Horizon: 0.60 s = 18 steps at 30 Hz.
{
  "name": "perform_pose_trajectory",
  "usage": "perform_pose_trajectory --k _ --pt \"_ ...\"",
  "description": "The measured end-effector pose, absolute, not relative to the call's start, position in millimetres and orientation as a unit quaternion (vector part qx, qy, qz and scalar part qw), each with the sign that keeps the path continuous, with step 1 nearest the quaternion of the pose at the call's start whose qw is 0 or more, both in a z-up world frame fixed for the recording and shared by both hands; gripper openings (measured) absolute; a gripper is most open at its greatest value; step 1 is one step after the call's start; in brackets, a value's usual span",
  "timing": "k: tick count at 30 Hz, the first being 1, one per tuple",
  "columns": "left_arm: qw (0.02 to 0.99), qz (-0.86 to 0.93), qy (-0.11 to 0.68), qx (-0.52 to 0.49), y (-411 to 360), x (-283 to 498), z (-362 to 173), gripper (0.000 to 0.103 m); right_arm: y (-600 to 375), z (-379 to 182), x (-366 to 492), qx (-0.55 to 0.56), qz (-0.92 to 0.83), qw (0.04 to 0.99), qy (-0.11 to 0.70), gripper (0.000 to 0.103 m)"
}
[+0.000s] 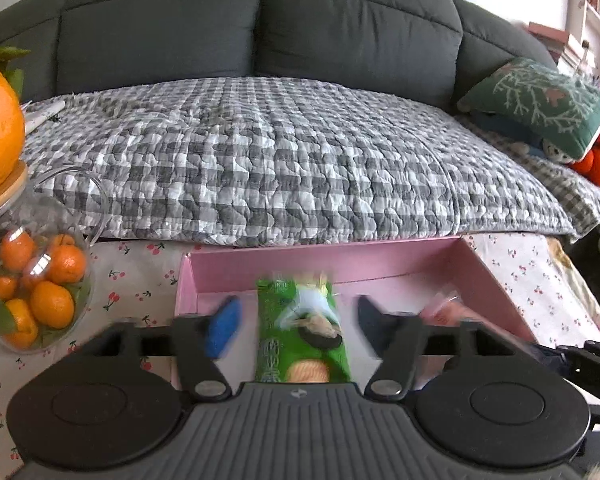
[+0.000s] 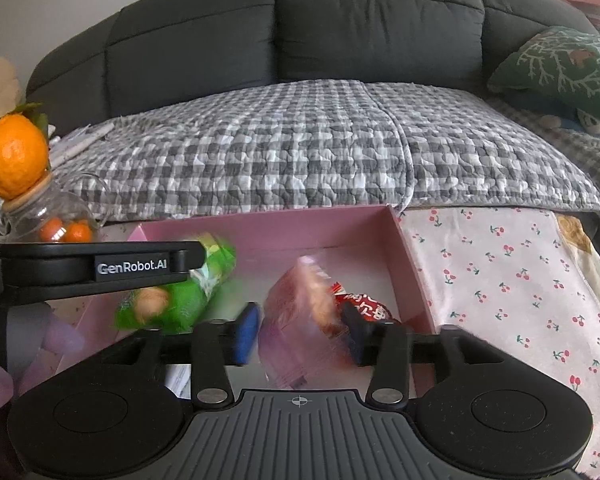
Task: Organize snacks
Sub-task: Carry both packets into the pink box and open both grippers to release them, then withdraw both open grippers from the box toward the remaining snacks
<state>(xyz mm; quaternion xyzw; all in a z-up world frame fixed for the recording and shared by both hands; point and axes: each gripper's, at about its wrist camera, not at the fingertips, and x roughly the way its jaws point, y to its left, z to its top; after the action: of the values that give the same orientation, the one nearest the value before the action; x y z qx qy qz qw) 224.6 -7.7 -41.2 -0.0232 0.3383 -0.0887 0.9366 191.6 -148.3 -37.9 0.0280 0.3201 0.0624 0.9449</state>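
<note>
Left tool (image 1: 296,326) spread around green snack packet (image 1: 302,340), pads clear; right tool (image 2: 300,332) spread around pink packet (image 2: 296,332). Both over pink box (image 1: 340,258), 12 o'clock. Light, crinkly, slippery; pinch mid-body.

Pink box (image 1: 268,264), green snack packet (image 1: 300,336), pink translucent snack packet (image 2: 296,328), red wrapper (image 2: 364,306), white cherry-print cloth (image 2: 512,280), grey-white checked quilt (image 1: 284,160), charcoal sofa (image 1: 260,24), orange fruit (image 1: 52,280) at 9 o'clock.
</note>
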Motion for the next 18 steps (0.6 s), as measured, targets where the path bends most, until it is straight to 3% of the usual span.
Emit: perform_pose_trajectory --k 18 --pt "0.935 -0.077 0.346 -0.003 -1 208 -29 0.083 -145 -24 179 0.002 0.062 0.946 0.317 0.063"
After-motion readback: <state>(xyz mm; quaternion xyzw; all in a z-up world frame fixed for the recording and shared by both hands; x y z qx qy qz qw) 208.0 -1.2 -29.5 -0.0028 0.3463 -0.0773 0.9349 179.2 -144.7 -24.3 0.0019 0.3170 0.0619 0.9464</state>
